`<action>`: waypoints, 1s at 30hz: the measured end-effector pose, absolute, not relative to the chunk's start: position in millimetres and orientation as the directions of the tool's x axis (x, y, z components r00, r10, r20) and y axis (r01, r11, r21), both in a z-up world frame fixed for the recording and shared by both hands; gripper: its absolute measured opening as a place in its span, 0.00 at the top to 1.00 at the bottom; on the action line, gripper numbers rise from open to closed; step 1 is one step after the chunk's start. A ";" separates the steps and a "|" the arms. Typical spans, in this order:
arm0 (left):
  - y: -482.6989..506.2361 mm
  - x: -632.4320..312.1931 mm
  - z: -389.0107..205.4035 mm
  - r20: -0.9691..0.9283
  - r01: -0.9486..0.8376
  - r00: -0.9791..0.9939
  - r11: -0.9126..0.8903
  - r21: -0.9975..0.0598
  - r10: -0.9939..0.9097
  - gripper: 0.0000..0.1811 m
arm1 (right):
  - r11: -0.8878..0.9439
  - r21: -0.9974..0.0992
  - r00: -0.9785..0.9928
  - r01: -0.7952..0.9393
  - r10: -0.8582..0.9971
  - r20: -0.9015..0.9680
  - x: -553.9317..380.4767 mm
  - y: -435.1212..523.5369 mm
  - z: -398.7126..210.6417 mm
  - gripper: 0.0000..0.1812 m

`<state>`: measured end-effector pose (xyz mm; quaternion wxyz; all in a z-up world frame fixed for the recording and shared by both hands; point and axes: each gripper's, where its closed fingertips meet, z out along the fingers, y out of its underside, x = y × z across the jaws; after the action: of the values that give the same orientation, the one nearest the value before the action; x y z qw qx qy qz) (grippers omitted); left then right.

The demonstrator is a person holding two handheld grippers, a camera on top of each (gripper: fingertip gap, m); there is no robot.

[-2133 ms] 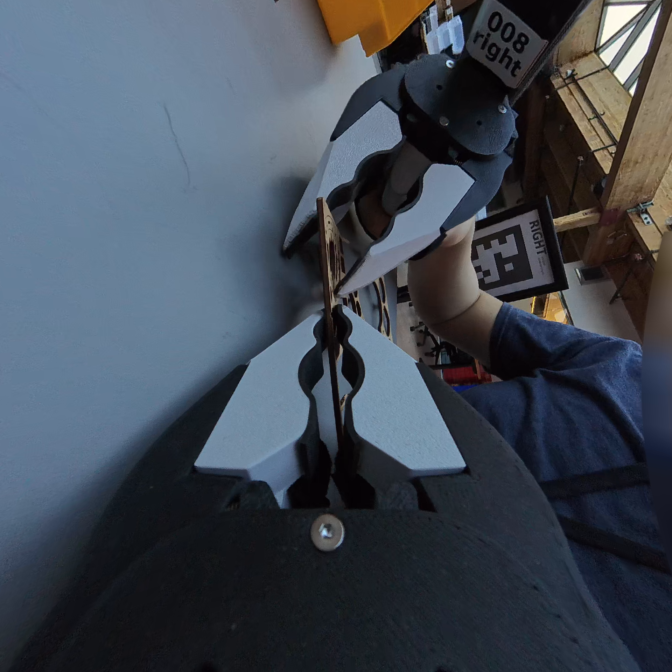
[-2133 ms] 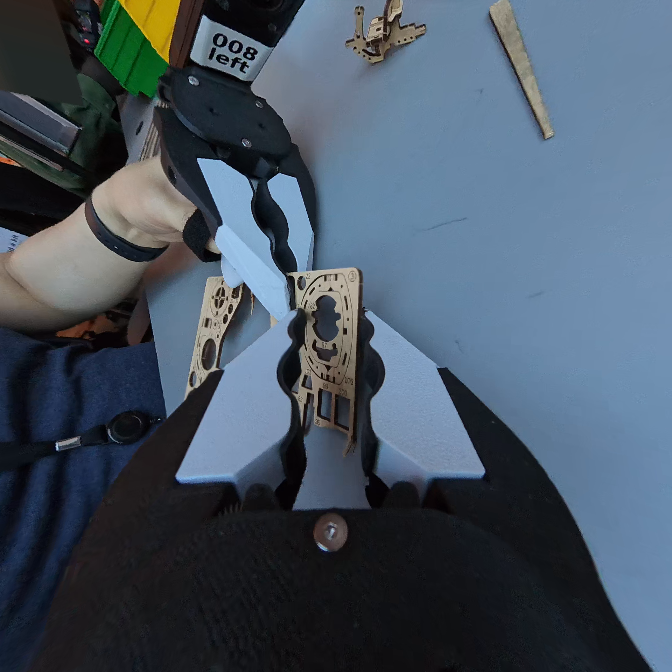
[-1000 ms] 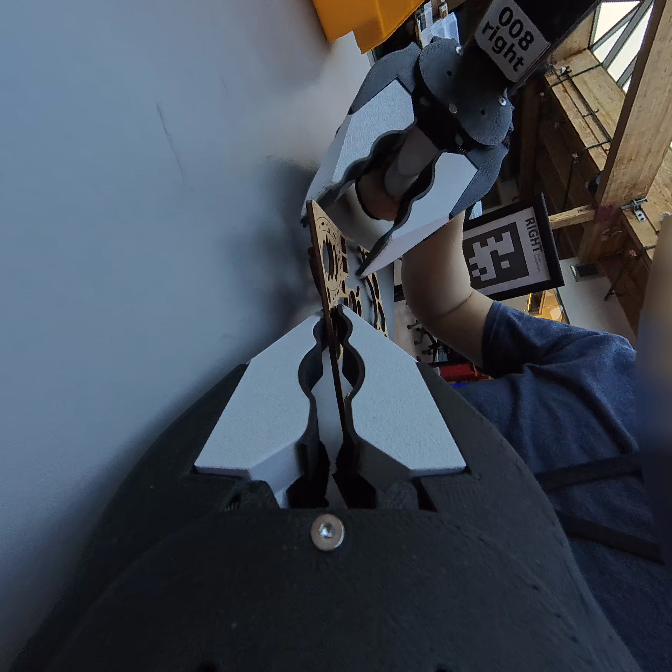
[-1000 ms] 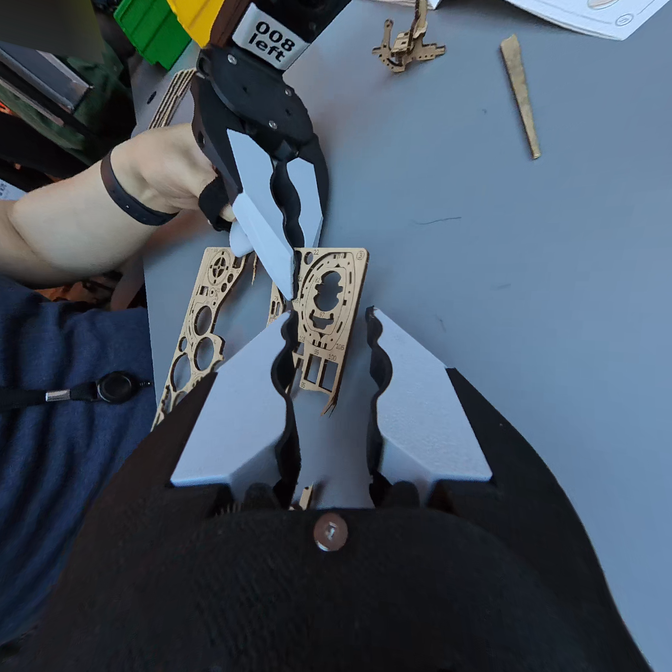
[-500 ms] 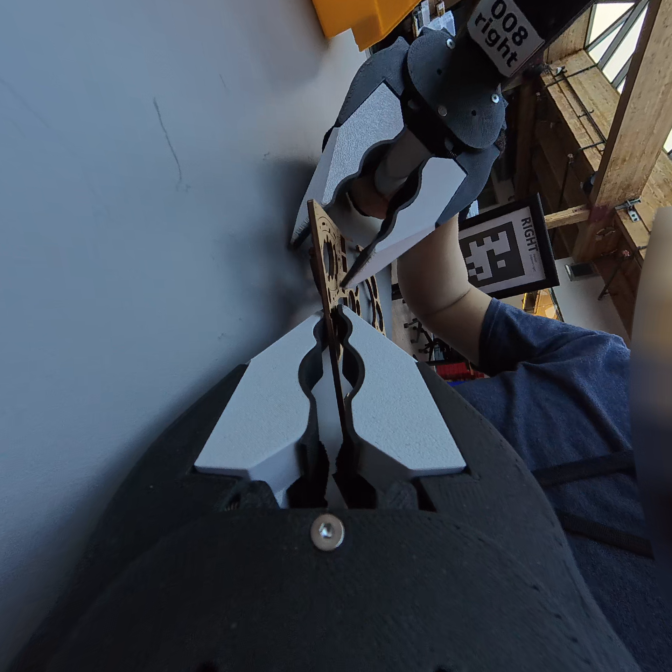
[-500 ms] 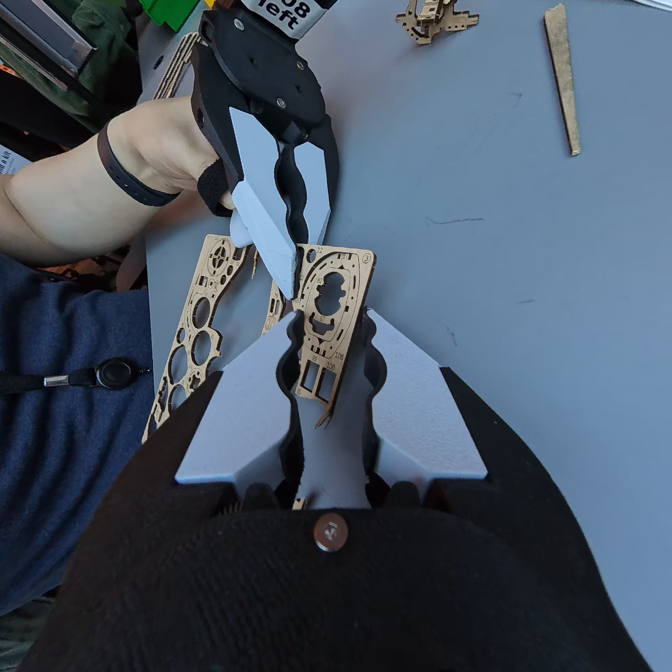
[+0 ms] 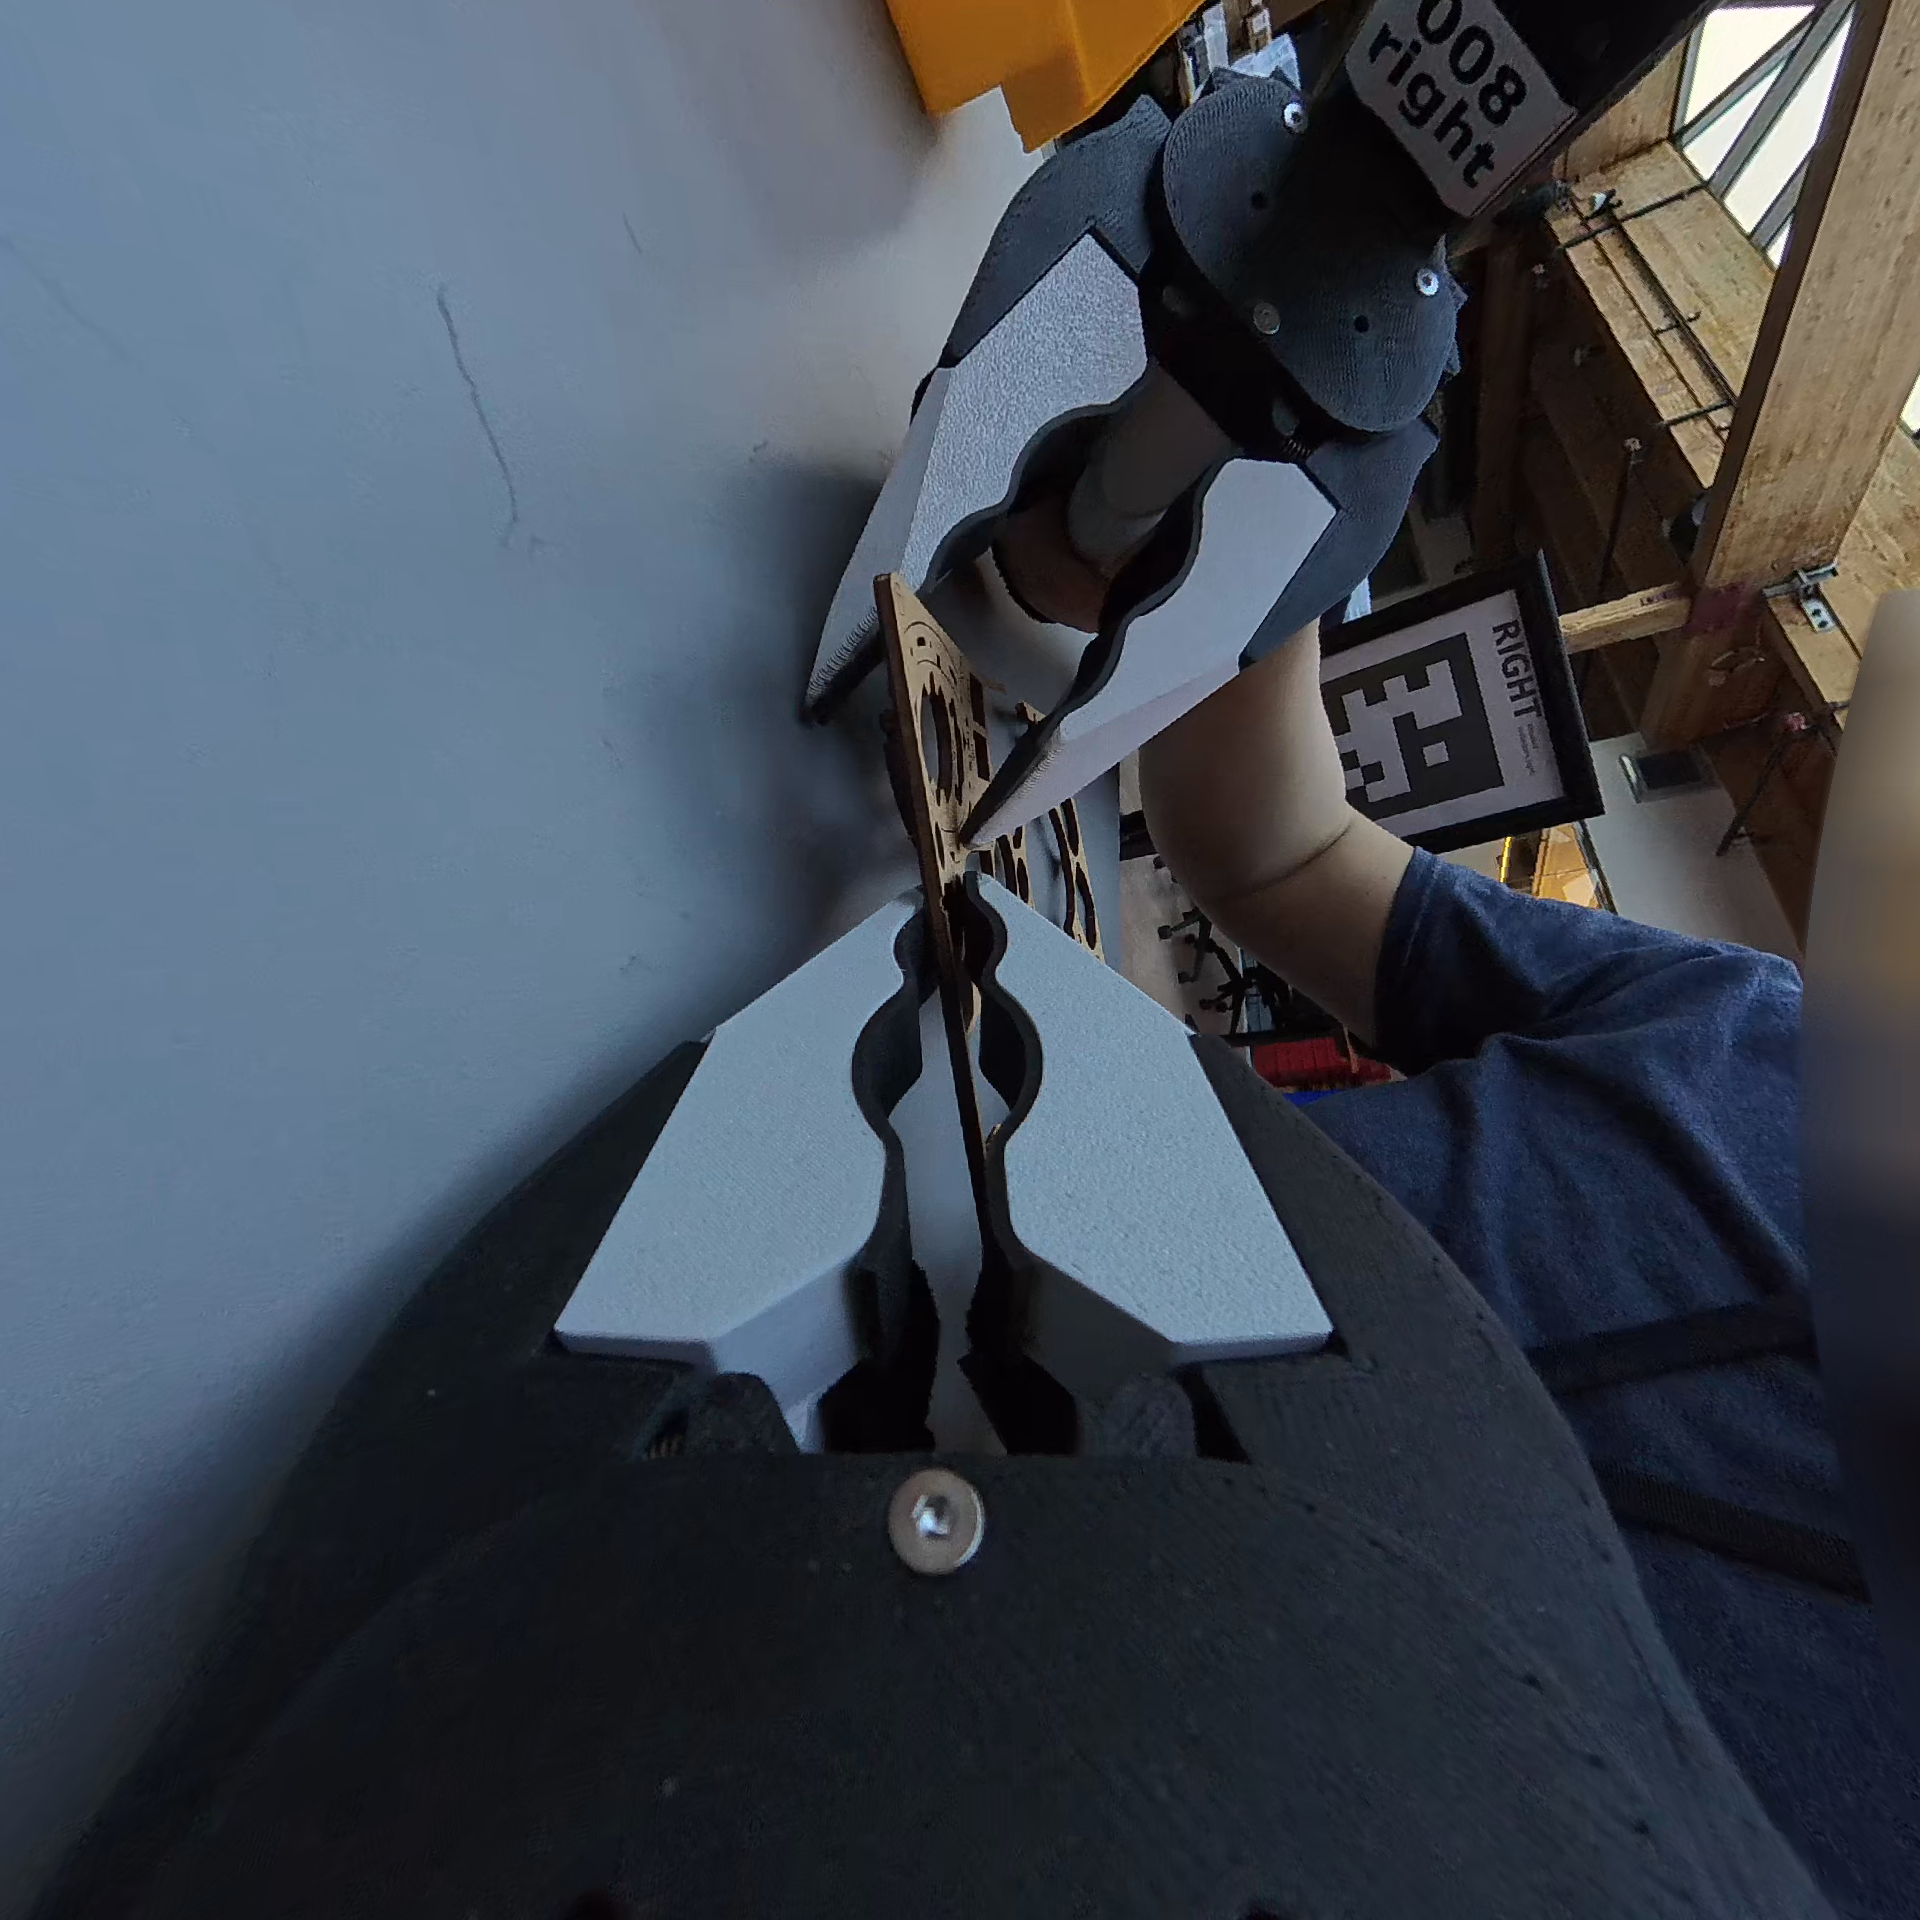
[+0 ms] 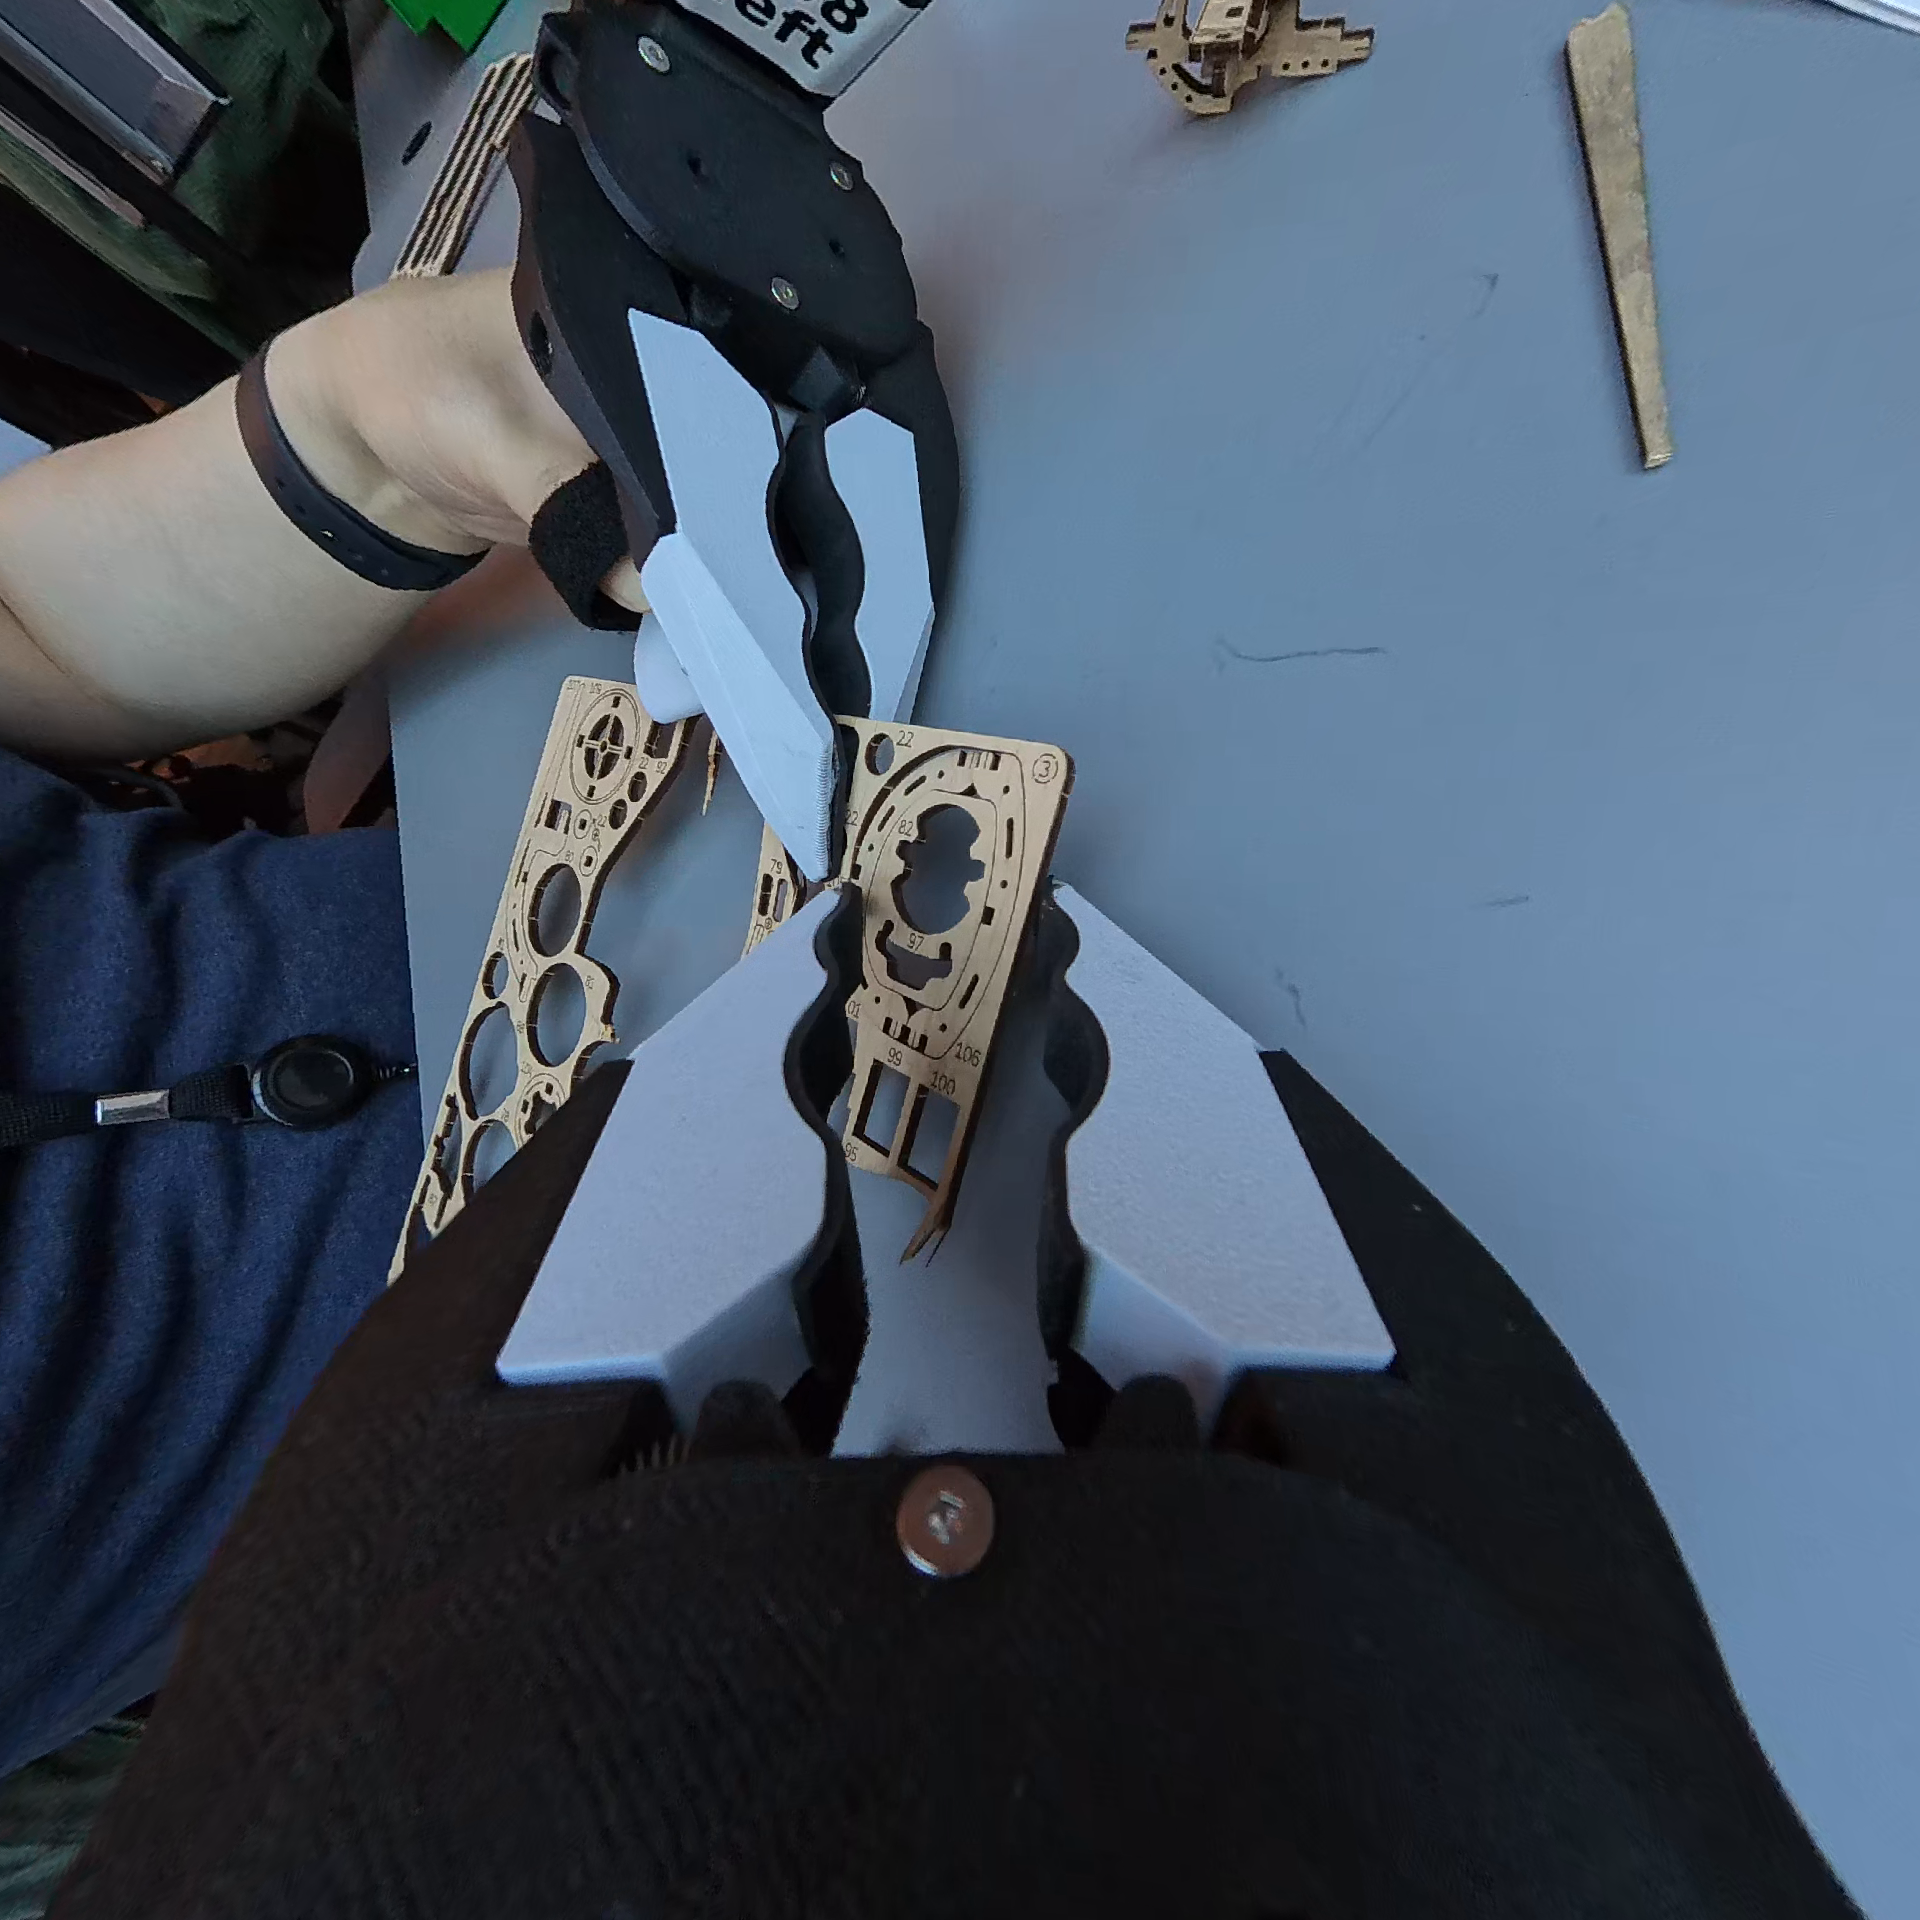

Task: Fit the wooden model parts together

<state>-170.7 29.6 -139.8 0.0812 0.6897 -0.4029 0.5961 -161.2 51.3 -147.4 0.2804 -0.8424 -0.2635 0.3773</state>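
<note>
The grey table (image 8: 1455,727) fills the right and upper part of the right wrist view. Along its lower-left edge lies a long wooden sheet (image 8: 540,966) with round cut-outs, flat on the surface. At the top edge sit a small assembled wooden piece (image 8: 1236,52) and, upper right, a tapered wooden strip (image 8: 1621,229), both well apart from the work.

The left gripper (image 7: 951,894) is clamped on the edge of a small wooden panel (image 8: 956,904), holding it on edge above the table, centre frame. The right gripper (image 8: 940,909) stands spread around the panel's width. One fingertip (image 7: 997,821) touches the panel face in the left wrist view; whether the other finger touches cannot be told.

Judgement: the step in hand appears to be pressing a part out of the panel, or taking a second hold on it.

Risks:
- The panel is thin and heavily cut through; a hard squeeze across its width could snap it.
- The left hold is at one edge only; side pressure may twist the panel loose.
- The splintered tab (image 8: 925,1242) at the lower corner may break off.
</note>
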 end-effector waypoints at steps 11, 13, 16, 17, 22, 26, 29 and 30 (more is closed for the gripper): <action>30.8 -166.9 -143.5 0.853 -0.652 -0.018 -0.641 -0.405 -0.521 0.98 | -0.689 -0.690 0.605 0.222 0.652 -0.457 -159.0 53.2 -147.7 0.82; 31.0 -166.2 -143.5 0.850 -0.650 -0.018 -0.640 -0.409 -0.526 0.98 | -0.688 -0.692 0.604 0.218 0.652 -0.458 -158.5 53.3 -147.3 0.83; 30.9 -165.9 -142.5 0.856 -0.648 -0.024 -0.644 -0.407 -0.516 0.99 | -0.685 -0.698 0.601 0.210 0.653 -0.460 -158.2 53.4 -146.5 0.83; 31.1 -165.7 -141.7 0.867 -0.646 -0.024 -0.654 -0.393 -0.498 0.99 | -0.686 -0.698 0.601 0.207 0.652 -0.463 -158.1 53.5 -146.3 0.83; 31.5 -165.2 -139.7 0.891 -0.646 -0.027 -0.673 -0.361 -0.453 0.99 | -0.691 -0.698 0.587 0.186 0.648 -0.485 -157.4 54.1 -144.6 0.83; 31.7 -165.3 -139.8 0.893 -0.646 -0.026 -0.674 -0.359 -0.450 0.99 | -0.698 -0.690 0.590 0.192 0.644 -0.488 -157.9 54.0 -145.1 0.82; 31.8 -165.3 -140.3 0.892 -0.647 -0.022 -0.674 -0.358 -0.452 1.00 | -0.693 -0.690 0.602 0.210 0.648 -0.468 -157.9 54.4 -146.5 0.82; 31.7 -165.5 -140.8 0.890 -0.647 -0.020 -0.673 -0.359 -0.456 0.99 | -0.691 -0.689 0.609 0.219 0.649 -0.457 -157.7 54.4 -147.3 0.81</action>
<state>-165.5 31.7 -140.8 0.0806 0.6953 -0.3965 0.5940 -157.7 54.4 -147.3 0.2977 -0.8460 -0.2565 0.3604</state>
